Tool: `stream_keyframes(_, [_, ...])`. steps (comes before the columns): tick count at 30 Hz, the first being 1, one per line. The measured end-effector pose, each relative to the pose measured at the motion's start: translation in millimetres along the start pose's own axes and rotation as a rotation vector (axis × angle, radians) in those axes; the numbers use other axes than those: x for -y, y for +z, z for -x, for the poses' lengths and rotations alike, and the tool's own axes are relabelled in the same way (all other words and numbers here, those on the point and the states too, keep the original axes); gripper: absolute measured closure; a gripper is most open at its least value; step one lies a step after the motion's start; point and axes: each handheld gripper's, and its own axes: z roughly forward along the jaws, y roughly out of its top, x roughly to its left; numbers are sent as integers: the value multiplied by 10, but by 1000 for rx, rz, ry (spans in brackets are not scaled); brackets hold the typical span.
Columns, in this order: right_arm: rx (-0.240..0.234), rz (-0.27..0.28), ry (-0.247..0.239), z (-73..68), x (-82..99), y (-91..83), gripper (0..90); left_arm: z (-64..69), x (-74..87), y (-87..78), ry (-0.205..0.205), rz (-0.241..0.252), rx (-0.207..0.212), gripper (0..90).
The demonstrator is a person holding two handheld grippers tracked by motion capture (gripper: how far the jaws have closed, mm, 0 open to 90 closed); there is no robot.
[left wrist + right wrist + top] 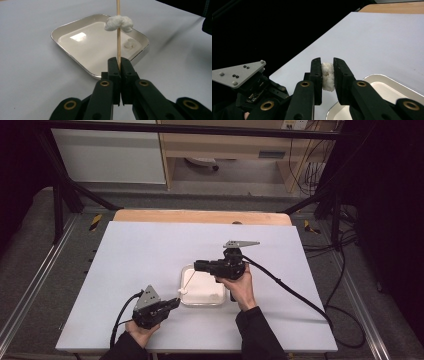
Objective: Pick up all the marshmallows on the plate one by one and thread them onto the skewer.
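Above the tray (75, 26), the left gripper (119, 65) pinched a thin skewer (118, 45) bearing one marshmallow (119, 23); the right gripper (327, 72) squeezed another marshmallow piece (327, 76) (soft, light, likely sticky), best held gently by its sides.

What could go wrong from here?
1. The right gripper pinches a soft white lump by a narrow band; it may slip or squash.
2. The left gripper holds the thin skewer only at its end; pushing the lump on could tilt it.
3. A dropped lump may miss the tray.
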Motion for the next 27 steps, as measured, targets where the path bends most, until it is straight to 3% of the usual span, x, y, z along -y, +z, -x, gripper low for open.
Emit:
stream_keyframes(5, [-7, 2, 4, -14, 16, 10, 795, 3, 4, 7, -2, -5, -4, 880])
stream_keyframes(6, [-9, 2, 5, -16, 20, 14, 797, 9, 9, -6, -12, -24, -28, 880])
stream_keyframes(27, [-36, -3, -4, -60, 88, 55, 807, 35, 8, 8, -9, -37, -32, 882])
